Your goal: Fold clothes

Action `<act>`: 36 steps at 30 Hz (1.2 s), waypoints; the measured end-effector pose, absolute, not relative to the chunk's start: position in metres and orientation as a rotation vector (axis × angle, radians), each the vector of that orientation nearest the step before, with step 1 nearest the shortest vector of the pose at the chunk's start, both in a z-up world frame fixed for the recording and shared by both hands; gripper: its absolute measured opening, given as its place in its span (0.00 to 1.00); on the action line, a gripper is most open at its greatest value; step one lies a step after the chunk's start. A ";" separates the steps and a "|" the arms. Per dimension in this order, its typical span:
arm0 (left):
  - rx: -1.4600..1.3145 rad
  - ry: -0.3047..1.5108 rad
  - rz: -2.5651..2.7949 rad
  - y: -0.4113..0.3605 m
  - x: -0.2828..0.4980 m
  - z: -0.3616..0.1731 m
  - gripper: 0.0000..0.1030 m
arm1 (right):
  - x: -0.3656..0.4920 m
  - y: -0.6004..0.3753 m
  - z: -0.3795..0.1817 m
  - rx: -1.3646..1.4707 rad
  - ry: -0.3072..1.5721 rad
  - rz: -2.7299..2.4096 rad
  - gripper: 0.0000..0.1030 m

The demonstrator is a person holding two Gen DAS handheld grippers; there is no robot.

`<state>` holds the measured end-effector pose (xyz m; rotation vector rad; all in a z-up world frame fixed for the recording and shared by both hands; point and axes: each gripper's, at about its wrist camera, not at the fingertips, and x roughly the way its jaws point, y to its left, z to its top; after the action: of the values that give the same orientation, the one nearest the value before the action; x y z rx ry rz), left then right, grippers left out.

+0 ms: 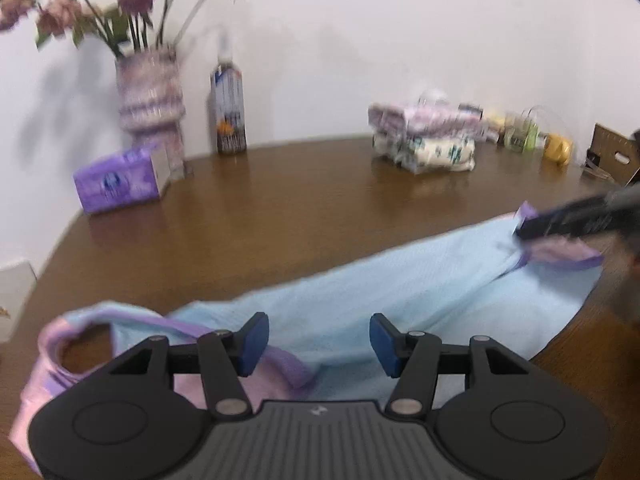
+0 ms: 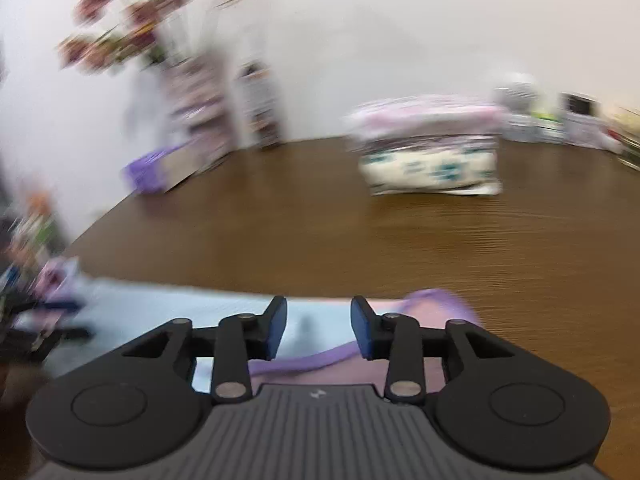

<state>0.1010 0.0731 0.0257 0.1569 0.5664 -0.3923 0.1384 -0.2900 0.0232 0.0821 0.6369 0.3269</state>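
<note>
A light blue garment (image 1: 360, 292) with pink and purple trim lies spread across the brown table (image 1: 300, 208). My left gripper (image 1: 319, 344) hovers over its near left part, jaws apart, with nothing between the blue pads. A pink and purple opening of the garment (image 1: 80, 340) lies to its left. My right gripper (image 2: 319, 328) is also open above the blue cloth (image 2: 160, 308) and its purple hem (image 2: 304, 360). In the left wrist view the right gripper (image 1: 560, 220) shows as a blurred dark bar at the garment's far right corner. Both views are blurred.
Along the back wall stand a vase of flowers (image 1: 150, 92), a dark bottle (image 1: 228, 112) and a purple tissue box (image 1: 120, 182). A stack of folded clothes (image 1: 428, 140) sits at the back middle. Small jars (image 1: 520, 136) and a cardboard box (image 1: 616, 156) are at the back right.
</note>
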 end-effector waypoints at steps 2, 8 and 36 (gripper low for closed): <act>0.198 0.539 -0.363 0.090 0.092 0.040 0.59 | 0.140 -0.277 0.017 0.039 0.671 0.321 0.37; 0.502 0.611 -0.151 0.135 0.116 0.055 0.58 | 0.123 -0.263 0.020 -0.012 0.645 0.319 0.54; 1.037 0.630 0.021 0.088 0.104 0.045 0.01 | 0.125 -0.247 0.005 -0.032 0.668 0.351 0.59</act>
<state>0.1043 0.0881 0.0452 1.0375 0.6302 0.0210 0.1246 -0.2473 0.0051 -0.0321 0.6680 0.3505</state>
